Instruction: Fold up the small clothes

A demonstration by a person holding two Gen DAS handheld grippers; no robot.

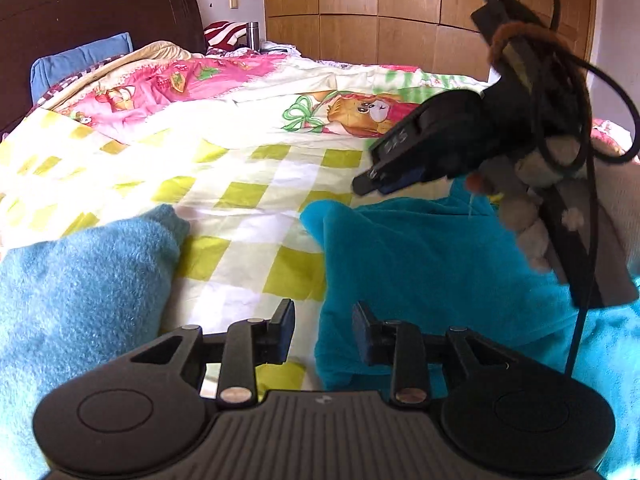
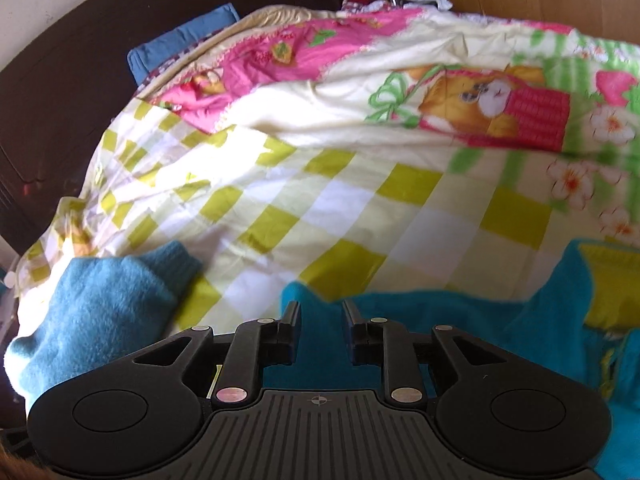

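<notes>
A teal fleece garment (image 1: pixel 420 264) lies spread on the checked bedsheet (image 1: pixel 248 200). Its left edge runs between the fingers of my left gripper (image 1: pixel 323 332), which is open and low over it. My right gripper (image 1: pixel 370 185) shows in the left wrist view, held by a hand over the garment's far edge. In the right wrist view the right gripper (image 2: pixel 322 326) is open, with teal fleece (image 2: pixel 460 320) showing in the gap and spreading to the right. A lighter blue fuzzy garment (image 1: pixel 80 288) (image 2: pixel 100 304) lies bunched to the left, apart from both grippers.
A crumpled cartoon-print quilt (image 1: pixel 340 108) covers the far half of the bed. A blue pillow (image 1: pixel 80 64) leans on the dark headboard (image 1: pixel 100 12). Wooden wardrobe doors (image 1: pixel 380 12) stand behind. A cable (image 1: pixel 584 280) hangs from the right gripper.
</notes>
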